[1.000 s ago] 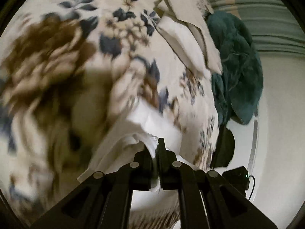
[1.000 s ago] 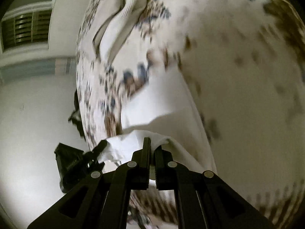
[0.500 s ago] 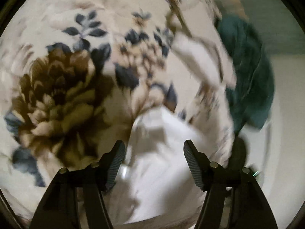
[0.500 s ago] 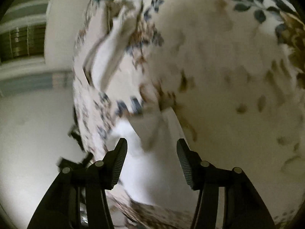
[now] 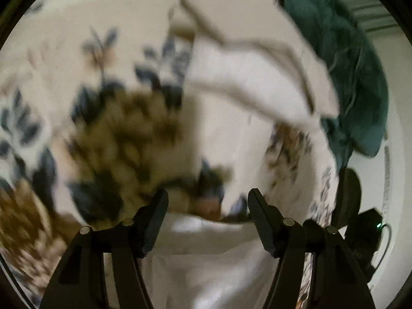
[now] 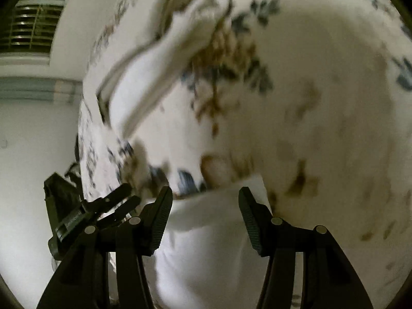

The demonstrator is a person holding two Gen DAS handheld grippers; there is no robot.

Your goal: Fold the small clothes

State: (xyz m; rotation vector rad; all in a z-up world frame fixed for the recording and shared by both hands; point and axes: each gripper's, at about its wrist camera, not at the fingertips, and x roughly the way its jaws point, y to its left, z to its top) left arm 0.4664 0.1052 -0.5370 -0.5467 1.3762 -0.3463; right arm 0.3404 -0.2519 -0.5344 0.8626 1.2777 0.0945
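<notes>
A small white garment lies flat on the floral bedspread, under my left gripper, which is open and empty above its far edge. In the right wrist view the same white garment lies below my right gripper, also open and empty. Beyond it lies a pile of other white and beige clothes, also in the right wrist view. My left gripper shows at the lower left of the right wrist view. Both views are blurred.
A dark teal cloth hangs over the bed's far right edge. The bedspread drops off to a pale floor on the left of the right wrist view. A louvred vent is on the wall.
Both grippers were shut on the white garment one second ago. They have opened, let it go onto the bed, and moved forward over it toward the pile.
</notes>
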